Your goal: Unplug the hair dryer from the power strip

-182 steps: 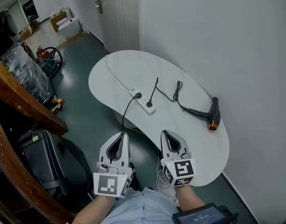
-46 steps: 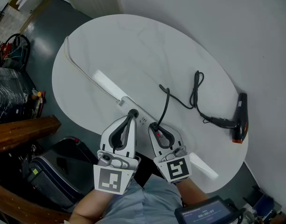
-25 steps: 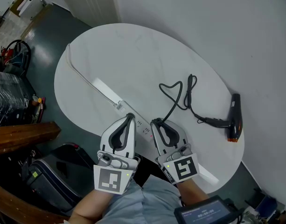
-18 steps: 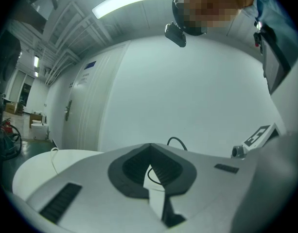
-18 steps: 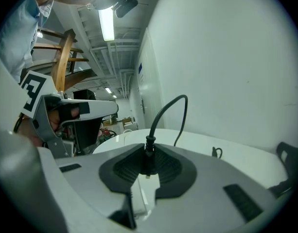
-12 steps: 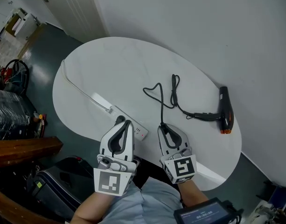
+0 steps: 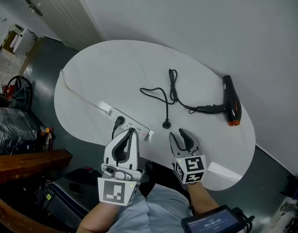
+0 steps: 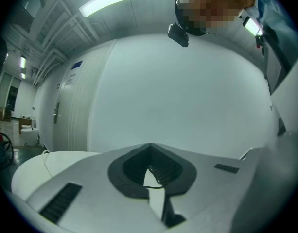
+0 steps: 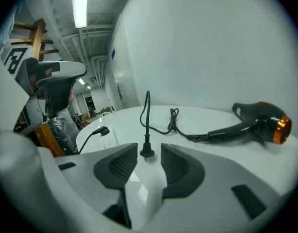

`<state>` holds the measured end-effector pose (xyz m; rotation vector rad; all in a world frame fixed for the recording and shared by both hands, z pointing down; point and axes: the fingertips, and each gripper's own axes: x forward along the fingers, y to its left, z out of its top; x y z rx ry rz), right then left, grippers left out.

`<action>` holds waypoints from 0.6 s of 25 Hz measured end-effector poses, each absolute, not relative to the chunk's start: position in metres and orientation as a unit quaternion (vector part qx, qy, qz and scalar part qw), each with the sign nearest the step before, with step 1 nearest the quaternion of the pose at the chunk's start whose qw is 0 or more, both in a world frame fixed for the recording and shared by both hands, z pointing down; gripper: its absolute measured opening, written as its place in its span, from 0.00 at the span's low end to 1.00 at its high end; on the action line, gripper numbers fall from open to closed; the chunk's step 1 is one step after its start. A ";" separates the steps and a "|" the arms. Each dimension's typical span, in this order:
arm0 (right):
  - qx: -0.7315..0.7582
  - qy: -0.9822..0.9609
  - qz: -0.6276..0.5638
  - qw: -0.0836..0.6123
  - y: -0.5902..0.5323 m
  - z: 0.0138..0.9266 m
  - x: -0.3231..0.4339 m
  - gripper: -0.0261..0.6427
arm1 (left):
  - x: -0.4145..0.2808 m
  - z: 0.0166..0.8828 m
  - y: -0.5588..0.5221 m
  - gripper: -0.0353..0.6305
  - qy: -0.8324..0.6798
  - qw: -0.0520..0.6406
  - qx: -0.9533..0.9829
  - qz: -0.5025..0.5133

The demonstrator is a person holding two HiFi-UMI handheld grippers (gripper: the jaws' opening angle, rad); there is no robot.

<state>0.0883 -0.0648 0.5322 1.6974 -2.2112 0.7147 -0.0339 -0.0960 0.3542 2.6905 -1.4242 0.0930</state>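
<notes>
The black hair dryer (image 7: 231, 106) with an orange nozzle lies at the white table's (image 7: 114, 67) right end. Its cord (image 7: 161, 93) loops left and ends in a black plug (image 7: 166, 125), which lies loose on the table, out of the white power strip (image 7: 137, 129). My right gripper (image 7: 178, 135) sits just behind the plug, and its jaws are opening with nothing pressed between them. In the right gripper view the plug (image 9: 147, 151) rests just past the fingertips, with the dryer (image 9: 259, 122) further right. My left gripper (image 7: 132, 132) is shut and empty at the strip's near edge.
A second black plug (image 7: 119, 120) stays in the strip, and its cord drops over the table's front edge. The strip's white lead (image 7: 76, 93) runs off to the left. A wall stands close behind the table. A dark bag (image 7: 61, 200) and a wooden beam (image 7: 27, 161) lie lower left.
The right gripper drew the dryer's plug out of the strip, carried it right and let it go on the table. The left gripper lifted back from the strip.
</notes>
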 end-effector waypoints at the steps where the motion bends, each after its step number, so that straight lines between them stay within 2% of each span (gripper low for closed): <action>1: 0.585 -0.761 0.248 0.129 -0.063 0.533 0.090 0.27 | -0.033 0.353 -0.094 0.05 -0.465 0.044 0.883 0.031; 4: 0.589 -0.763 0.239 0.117 -0.063 0.524 0.096 0.27 | -0.028 0.346 -0.088 0.05 -0.465 0.039 0.884 0.026; 7: 0.590 -0.772 0.217 0.095 -0.065 0.499 0.096 0.27 | -0.028 0.328 -0.084 0.05 -0.463 -0.004 0.886 0.005; 10: 0.583 -0.787 0.189 0.069 -0.067 0.462 0.090 0.26 | -0.035 0.319 -0.077 0.05 -0.477 0.002 0.879 -0.002; 15: 0.553 -0.823 0.129 0.012 -0.068 0.381 0.070 0.13 | -0.049 0.274 -0.068 0.05 -0.490 -0.036 0.871 -0.024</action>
